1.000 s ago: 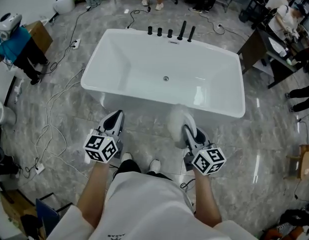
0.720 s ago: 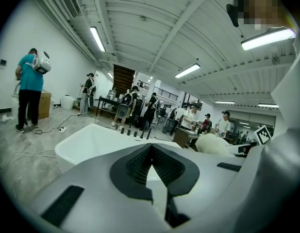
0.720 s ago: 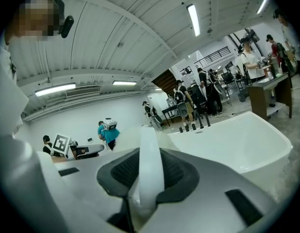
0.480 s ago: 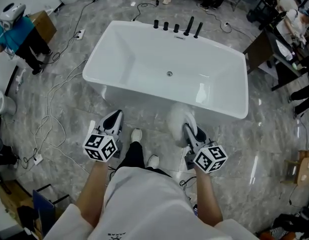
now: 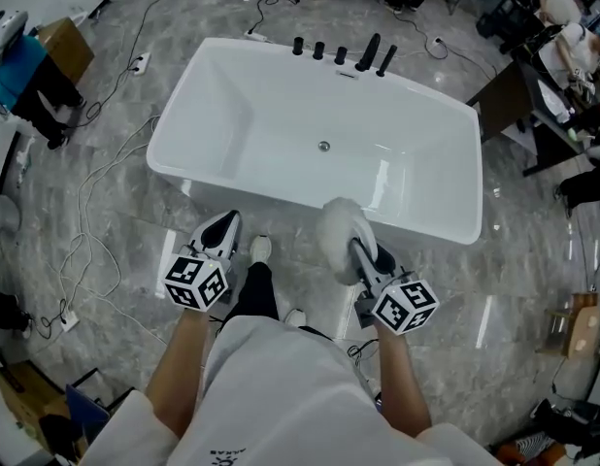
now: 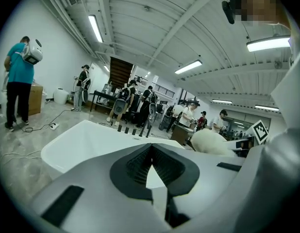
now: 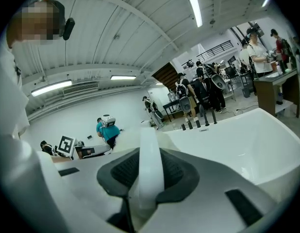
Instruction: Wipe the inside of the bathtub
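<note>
The white bathtub [image 5: 271, 115] lies ahead of me, with its drain [image 5: 323, 146] in the floor and black taps [image 5: 341, 56] on the far rim. My right gripper [image 5: 363, 252] is shut on the white handle [image 7: 151, 161] of a fluffy white duster [image 5: 337, 225], whose head reaches the tub's near rim. My left gripper [image 5: 222, 225] hangs just short of the near wall, shut, with nothing in it. In the left gripper view the left gripper [image 6: 151, 153] points at the bathtub [image 6: 82, 140], with the duster [image 6: 210, 142] to its right. The right gripper [image 7: 150, 176] faces the bathtub [image 7: 247, 140].
Cables [image 5: 96, 202] trail over the marble floor left of the tub. A person in teal [image 5: 23, 66] stands at the far left, and desks [image 5: 509, 90] with more people are at the right and back. My shoe [image 5: 260, 249] is close to the tub's wall.
I have stepped closer to the tub, one foot forward. Both grippers now sit nearer its near wall, and the duster head has come up to the rim.
</note>
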Motion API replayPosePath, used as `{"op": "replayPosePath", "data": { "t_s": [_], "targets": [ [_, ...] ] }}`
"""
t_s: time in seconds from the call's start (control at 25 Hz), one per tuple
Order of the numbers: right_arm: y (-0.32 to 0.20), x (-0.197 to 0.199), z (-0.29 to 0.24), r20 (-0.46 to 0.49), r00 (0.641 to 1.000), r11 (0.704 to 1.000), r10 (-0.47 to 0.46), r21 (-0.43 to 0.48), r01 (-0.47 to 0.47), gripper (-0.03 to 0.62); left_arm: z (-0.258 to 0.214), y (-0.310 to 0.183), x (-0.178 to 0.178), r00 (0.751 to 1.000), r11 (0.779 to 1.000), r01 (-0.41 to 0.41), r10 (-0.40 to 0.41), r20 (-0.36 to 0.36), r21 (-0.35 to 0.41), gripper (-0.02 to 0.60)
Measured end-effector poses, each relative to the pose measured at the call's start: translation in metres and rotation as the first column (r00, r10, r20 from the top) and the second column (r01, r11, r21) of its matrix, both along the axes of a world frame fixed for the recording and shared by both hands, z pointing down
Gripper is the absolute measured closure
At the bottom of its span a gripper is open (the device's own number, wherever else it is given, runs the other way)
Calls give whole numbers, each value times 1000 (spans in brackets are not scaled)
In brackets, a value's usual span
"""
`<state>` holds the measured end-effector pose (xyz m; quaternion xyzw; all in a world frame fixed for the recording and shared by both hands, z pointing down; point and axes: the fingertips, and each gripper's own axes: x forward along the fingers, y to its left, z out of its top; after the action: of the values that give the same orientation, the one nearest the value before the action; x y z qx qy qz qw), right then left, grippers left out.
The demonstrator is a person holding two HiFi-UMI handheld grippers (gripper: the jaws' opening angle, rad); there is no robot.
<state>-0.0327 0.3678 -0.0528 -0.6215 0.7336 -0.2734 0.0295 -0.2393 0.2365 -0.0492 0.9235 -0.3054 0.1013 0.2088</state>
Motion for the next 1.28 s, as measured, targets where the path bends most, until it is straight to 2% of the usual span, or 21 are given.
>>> {"op": "replayPosePath", "data": {
  "t_s": [0.44, 0.64, 0.92, 1.04, 1.28],
  "targets": [
    [-151, 3, 11, 22, 1000, 998, -14, -55, 15, 497, 22, -143, 29, 999, 996, -47, 46, -10, -81, 569],
    [-214, 14, 16, 43, 999, 996, 9, -88, -5, 497, 26, -204, 38, 997, 993, -75, 74, -15, -89, 569],
    [-275, 18, 19, 33, 999, 993, -19, -118, 23, 497, 30, -251, 52, 993, 987, -121, 119, -20, -107, 569],
    [-290, 16, 31, 33, 997, 987, -66, -143, 70, 497, 41, -255, 51, 996, 989, -91, 92, 9, -120, 569],
    [-319, 3, 70, 82, 971, 953, -224, -189, 236, 497, 63, -259, 34, 996, 988, 72, -65, 58, -138, 569]
  ]
}}
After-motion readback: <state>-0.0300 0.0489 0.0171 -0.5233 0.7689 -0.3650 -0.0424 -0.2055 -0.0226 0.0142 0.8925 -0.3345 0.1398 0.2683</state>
